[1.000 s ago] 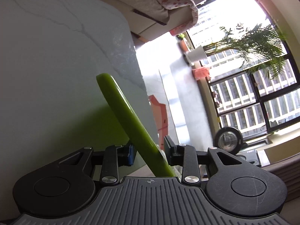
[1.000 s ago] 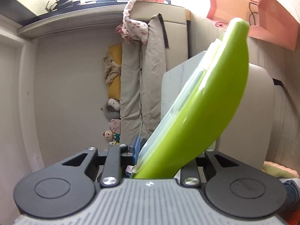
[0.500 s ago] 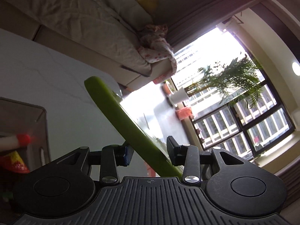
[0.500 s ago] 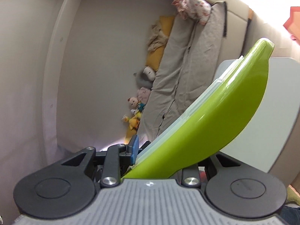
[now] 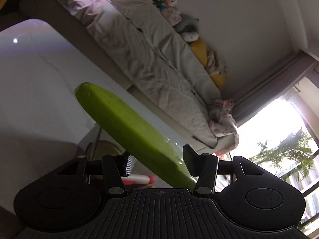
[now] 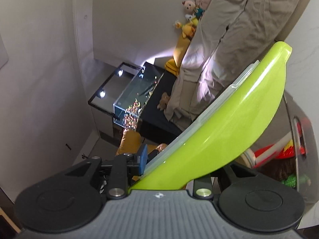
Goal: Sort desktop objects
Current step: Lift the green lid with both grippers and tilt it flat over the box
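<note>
Both grippers have swung round since a second ago: the left wrist view now faces the sofa (image 5: 151, 59) instead of the window, and the right view takes in a glass tank (image 6: 131, 91). Each tilts steeply, the left gripper (image 5: 157, 164) and right gripper (image 6: 179, 165) pinching opposite edges of the green lid (image 6: 229, 123), held aloft above the white table (image 5: 39, 91).

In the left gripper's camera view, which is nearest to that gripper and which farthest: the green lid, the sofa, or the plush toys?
1. Green lid, between the left gripper's fingers.
2. Sofa, beyond the table, mid-frame.
3. Plush toys, at the sofa's far end, top.
</note>
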`<state>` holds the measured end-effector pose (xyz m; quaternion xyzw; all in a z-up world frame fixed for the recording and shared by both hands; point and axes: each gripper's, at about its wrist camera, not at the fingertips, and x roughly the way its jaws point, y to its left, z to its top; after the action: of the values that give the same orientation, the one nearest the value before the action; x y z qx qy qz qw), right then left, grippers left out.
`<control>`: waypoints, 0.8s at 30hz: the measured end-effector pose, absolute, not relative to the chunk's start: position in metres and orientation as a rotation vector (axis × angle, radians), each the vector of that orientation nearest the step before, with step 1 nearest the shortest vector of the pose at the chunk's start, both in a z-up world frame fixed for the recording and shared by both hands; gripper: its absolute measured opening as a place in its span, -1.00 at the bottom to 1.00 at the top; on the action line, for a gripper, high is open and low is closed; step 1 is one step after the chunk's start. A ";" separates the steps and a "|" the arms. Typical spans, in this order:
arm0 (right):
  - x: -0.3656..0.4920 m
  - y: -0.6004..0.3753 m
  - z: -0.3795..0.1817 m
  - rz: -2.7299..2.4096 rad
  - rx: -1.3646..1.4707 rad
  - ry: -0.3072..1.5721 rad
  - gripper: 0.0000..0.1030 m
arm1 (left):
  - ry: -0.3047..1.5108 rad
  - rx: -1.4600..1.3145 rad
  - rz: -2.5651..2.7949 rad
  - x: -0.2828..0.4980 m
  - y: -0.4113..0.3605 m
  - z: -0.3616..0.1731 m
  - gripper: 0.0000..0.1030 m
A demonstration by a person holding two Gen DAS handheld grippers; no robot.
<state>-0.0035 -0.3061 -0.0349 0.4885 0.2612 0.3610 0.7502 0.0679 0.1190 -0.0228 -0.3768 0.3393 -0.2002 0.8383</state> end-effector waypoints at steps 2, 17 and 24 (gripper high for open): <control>-0.008 -0.293 -0.041 0.792 1.056 0.605 -0.33 | 0.733 -0.819 -0.424 0.061 0.131 -0.034 0.07; -0.024 -0.307 -0.088 0.579 1.148 0.702 -0.44 | 0.853 -0.885 -0.478 0.043 0.160 -0.085 0.28; -0.042 -0.308 -0.106 0.498 1.168 0.725 -0.44 | 0.862 -0.791 -0.280 0.049 0.199 -0.077 0.42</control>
<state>-0.0425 -0.3079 -0.1060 0.5333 0.3311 0.2272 0.7445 0.0492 0.1992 -0.0769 -0.3723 0.4055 -0.1318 0.8244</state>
